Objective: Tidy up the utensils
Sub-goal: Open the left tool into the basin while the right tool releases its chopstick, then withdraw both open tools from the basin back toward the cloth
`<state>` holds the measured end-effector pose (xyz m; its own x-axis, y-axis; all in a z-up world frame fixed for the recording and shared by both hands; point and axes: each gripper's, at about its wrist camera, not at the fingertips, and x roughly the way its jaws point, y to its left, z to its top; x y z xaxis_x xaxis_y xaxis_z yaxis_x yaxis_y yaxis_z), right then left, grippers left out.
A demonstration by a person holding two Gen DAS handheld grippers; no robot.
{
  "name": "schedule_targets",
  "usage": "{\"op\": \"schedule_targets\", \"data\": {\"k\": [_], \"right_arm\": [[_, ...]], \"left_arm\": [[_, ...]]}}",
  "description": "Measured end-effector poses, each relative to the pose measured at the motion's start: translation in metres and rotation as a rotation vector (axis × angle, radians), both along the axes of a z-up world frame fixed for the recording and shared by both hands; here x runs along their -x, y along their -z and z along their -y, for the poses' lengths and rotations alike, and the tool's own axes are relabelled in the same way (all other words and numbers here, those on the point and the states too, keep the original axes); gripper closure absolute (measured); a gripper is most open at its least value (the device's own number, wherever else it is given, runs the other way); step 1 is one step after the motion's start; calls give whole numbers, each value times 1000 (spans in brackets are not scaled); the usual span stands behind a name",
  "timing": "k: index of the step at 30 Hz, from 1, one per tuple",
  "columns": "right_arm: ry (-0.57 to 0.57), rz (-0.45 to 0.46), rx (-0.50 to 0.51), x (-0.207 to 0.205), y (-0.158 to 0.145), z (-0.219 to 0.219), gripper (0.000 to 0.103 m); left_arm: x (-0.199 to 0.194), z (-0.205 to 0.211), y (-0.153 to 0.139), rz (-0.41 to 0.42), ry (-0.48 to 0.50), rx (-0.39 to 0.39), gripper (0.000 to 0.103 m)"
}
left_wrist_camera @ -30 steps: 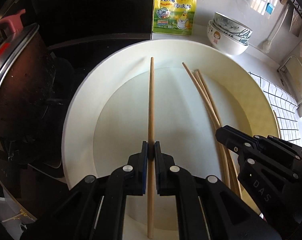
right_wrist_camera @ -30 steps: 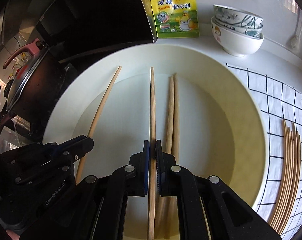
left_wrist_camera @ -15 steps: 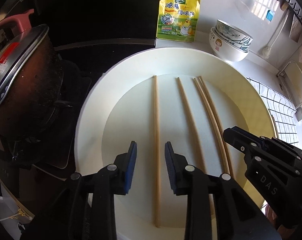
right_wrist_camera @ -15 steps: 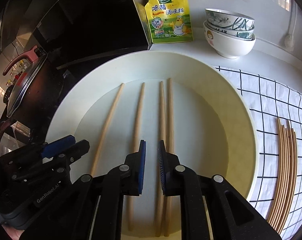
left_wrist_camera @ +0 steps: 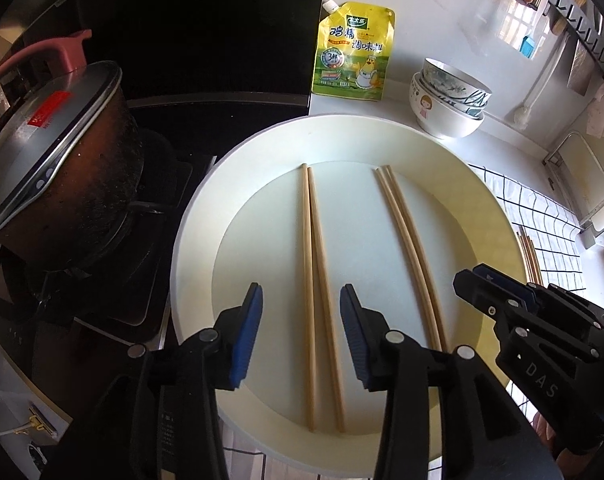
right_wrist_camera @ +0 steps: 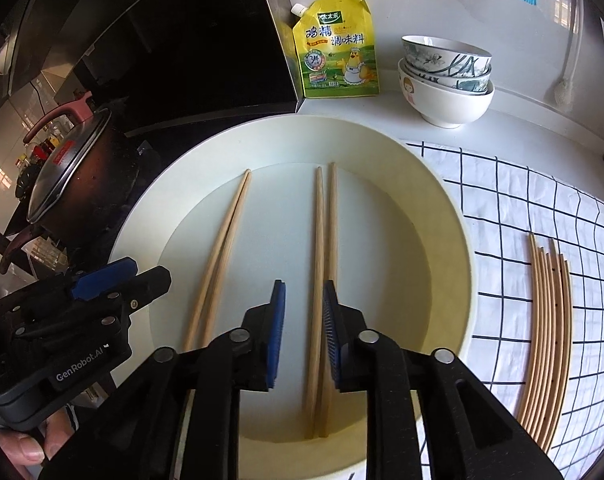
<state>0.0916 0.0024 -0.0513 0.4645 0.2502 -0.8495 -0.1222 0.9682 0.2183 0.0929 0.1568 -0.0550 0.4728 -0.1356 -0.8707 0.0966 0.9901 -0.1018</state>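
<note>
Four chopsticks lie in two pairs on the cream plate (left_wrist_camera: 497, 216); neither gripper holds anything.

Left gripper (left_wrist_camera: 301, 334) spread wide above the left pair of chopsticks (left_wrist_camera: 315, 280), which runs from 12 to 6 o'clock across the plate; right gripper (right_wrist_camera: 303, 330) parted narrowly over the right pair of chopsticks (right_wrist_camera: 325, 248); spare chopsticks (right_wrist_camera: 549, 336) on the checked cloth (right_wrist_camera: 541, 200) at 3 o'clock of the plate; seasoning pouch (right_wrist_camera: 335, 48) and stacked bowls (right_wrist_camera: 445, 80) toward 12 to 1 o'clock.

a lidded pot (left_wrist_camera: 58, 160) sits far left; a yellow pouch (left_wrist_camera: 353, 54) stands at the far wall, stacked bowls (left_wrist_camera: 447, 106) to its right.
</note>
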Motion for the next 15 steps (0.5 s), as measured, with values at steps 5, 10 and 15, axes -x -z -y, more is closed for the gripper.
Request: {"op": "schedule_targets", "data": {"k": [5, 10, 15], "right_arm": [[1, 10, 7, 10, -5, 5, 78], [5, 19, 10, 22, -10, 12, 71], [17, 24, 12, 35, -13, 23, 70]], "left_arm": [[10, -1, -7, 15, -6, 8, 58], [19, -1, -14, 28, -7, 8, 57], [27, 1, -21, 42, -7, 8, 53]]}}
